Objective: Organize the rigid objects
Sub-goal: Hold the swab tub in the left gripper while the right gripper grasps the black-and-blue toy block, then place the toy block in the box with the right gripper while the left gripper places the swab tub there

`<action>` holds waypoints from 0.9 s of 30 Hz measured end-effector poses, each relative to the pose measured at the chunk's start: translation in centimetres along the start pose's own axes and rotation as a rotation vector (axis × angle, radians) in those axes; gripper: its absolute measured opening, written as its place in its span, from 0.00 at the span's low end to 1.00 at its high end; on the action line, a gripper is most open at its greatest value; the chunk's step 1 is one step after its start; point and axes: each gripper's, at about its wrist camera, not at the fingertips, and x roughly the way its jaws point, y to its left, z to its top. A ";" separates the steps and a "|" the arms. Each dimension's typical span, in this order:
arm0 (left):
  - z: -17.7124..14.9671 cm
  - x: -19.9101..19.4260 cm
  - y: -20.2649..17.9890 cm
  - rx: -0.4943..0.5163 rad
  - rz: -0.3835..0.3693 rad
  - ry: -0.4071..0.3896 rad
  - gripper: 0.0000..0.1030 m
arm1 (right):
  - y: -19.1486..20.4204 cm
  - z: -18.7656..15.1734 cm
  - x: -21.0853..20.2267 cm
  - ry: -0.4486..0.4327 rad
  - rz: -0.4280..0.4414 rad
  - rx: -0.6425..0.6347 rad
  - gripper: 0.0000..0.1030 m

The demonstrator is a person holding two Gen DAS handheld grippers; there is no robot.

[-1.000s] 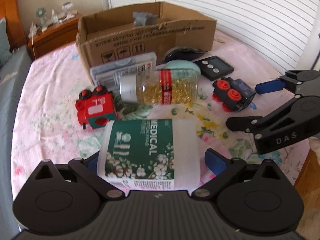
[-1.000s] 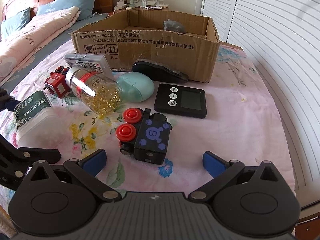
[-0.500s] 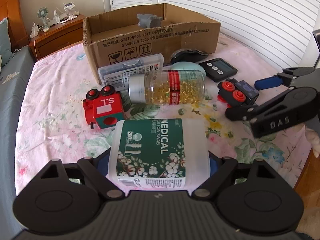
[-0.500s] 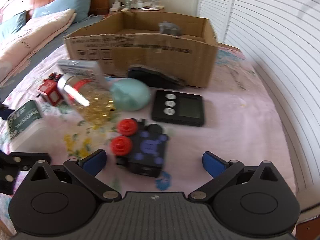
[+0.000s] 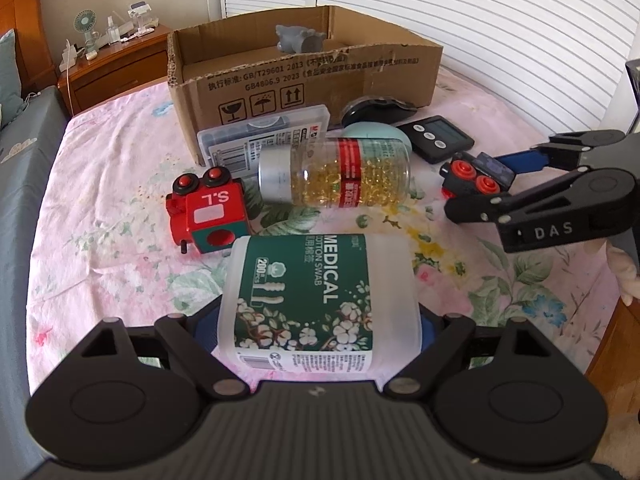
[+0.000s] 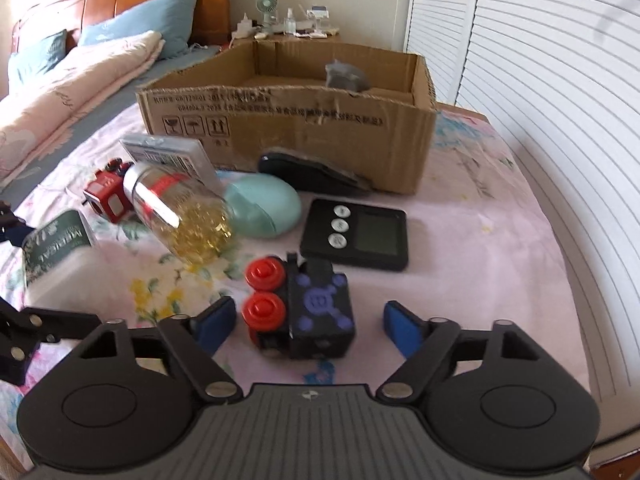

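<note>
**Left gripper clamps the swab box; right closes around the black toy**

Nearest in the left wrist view, the left gripper grasps the cotton swab box, pads pressed on both its sides. In the right wrist view the right gripper is closing with the black toy train between its pads, a gap showing on the right side. Farther back on the floral bedsheet lie the red toy train, left, and the capsule bottle. Beyond them are the mint case and black timer. The cardboard box stands farthest, a grey figure inside it.
</note>
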 end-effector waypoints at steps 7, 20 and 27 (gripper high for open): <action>0.3 -0.3 0.1 0.000 0.000 -0.018 0.84 | 0.5 0.0 -0.2 -0.017 0.004 -0.025 0.62; 0.7 -0.3 -0.1 0.016 0.007 -0.015 0.80 | 0.6 0.1 -0.6 -0.013 -0.012 -0.068 0.54; 1.0 -1.3 -0.3 0.033 -0.003 -0.015 0.80 | 0.5 0.3 -1.7 -0.010 -0.011 -0.113 0.54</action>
